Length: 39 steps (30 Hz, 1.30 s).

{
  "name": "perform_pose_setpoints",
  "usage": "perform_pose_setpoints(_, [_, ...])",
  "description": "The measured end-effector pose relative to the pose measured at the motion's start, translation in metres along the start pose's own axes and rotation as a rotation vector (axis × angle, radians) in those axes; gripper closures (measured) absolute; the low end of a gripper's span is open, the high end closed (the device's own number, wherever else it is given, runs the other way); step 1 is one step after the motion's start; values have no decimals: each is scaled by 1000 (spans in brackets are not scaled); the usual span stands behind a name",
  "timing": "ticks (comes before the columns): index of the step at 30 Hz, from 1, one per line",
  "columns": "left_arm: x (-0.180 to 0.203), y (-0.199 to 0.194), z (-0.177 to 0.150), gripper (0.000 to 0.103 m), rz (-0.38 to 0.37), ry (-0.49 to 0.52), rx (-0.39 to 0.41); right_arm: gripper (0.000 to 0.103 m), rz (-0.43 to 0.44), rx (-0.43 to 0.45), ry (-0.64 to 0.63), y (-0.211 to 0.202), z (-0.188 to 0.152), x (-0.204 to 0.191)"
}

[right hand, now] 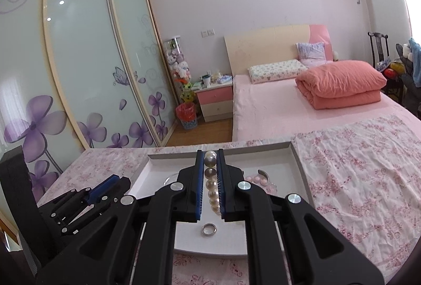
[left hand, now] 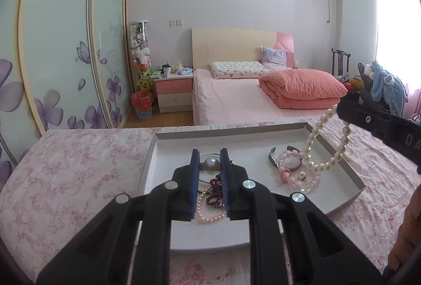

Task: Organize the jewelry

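The left gripper (left hand: 209,161) hangs above the left half of the white tray (left hand: 339,153), its jaws narrowed with no item between the pads; a silver bangle (left hand: 208,169), dark red beads (left hand: 214,186) and a pink bead strand (left hand: 208,216) lie beneath it. To the right, pink bracelets (left hand: 289,164) rest on the tray floor. The right gripper (right hand: 210,164) is clamped on the white pearl necklace (left hand: 326,148), whose loop hangs over the tray's right side, and a silver ring (right hand: 209,229) lies below its fingers.

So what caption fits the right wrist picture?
Right gripper pinches a pearl necklace above the tray.
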<state>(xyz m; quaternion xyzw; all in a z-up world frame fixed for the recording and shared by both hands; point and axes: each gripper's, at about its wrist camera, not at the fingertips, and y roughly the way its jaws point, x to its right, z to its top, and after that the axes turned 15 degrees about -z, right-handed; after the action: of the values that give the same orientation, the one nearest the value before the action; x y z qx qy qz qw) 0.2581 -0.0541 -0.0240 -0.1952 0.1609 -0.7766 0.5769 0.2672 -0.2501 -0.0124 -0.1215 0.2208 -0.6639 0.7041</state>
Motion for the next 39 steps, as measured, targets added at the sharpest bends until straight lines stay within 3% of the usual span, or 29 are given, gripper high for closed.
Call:
perform_pose_setpoints(8, [-6,28,-2,84,-39,-20,-52,91,-21,-59,21,22,-6,3])
perform_pose_setpoints(10, [-11,31,-2,70,-44,-47,-58,82,-21,-64,29,22,-6,5])
perform_pose_setpoints(12, [-16,31,-2,67,-47,-70,-55,71,-33,-55,40,18,-7,8])
perform_pose_setpoints(14, [-20,28,-2,66,-48,-90,-53,71,-39,-53,51,15,-8,13])
perform_pose_setpoints(19, [-37,10,4,60,-42,-150,-27,71,-45,-53,82,3,-9,21])
perform_pose_setpoints(26, [-45,-46,4,47,-6,-155,32,71,-43,-56,89,-30,-15,25])
perform_pose_setpoints(35, [-42,-128,-27,20,34,-127,79,42,-81,-28,57,-93,-38,23])
perform_pose_setpoints(39, [-32,-155,-39,4,48,-73,101,19,-101,7,26,-115,-50,19])
